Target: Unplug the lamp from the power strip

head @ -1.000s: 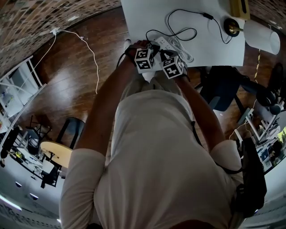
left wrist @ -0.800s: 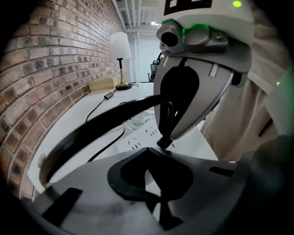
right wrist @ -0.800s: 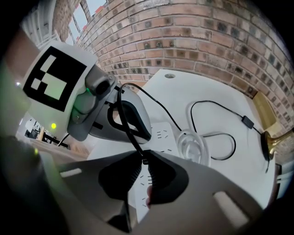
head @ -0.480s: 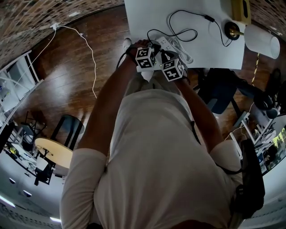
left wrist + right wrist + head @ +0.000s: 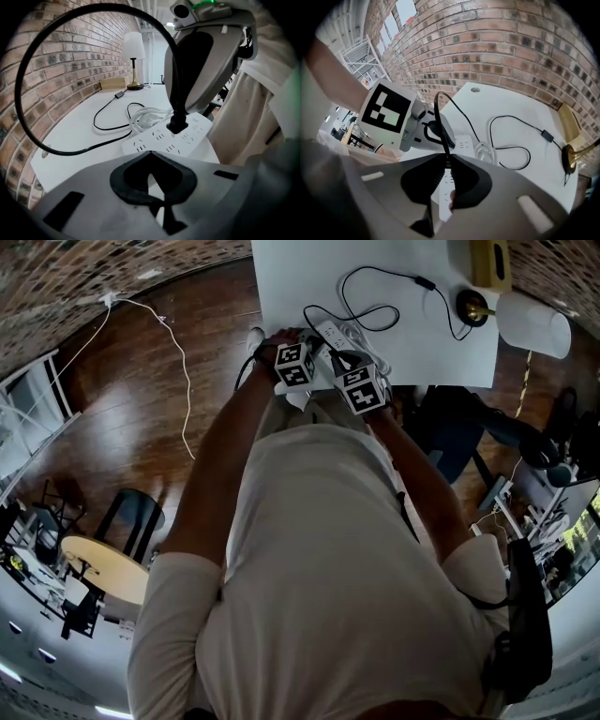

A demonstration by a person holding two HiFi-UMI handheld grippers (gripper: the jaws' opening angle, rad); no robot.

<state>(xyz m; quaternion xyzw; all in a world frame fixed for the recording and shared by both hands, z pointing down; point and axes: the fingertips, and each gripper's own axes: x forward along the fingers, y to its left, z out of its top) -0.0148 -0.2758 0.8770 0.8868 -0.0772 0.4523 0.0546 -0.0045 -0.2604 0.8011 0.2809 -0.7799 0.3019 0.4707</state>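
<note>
My right gripper (image 5: 446, 157), nearly closed, pinches the black cord (image 5: 439, 122) just above its plug (image 5: 177, 123) at the power strip (image 5: 161, 140). My left gripper (image 5: 151, 159) is closed and empty. Since earlier, the right one has edged away from it.

A white tabletop (image 5: 281, 277) beside a brick wall (image 5: 70, 61) carries a white power strip (image 5: 164, 140) near its front edge. A coiled white cable (image 5: 145, 115) lies just beyond it, and a black cord (image 5: 70, 152) loops across. Far right stand a lamp (image 5: 133, 47) and a tan box (image 5: 112, 83).
</note>
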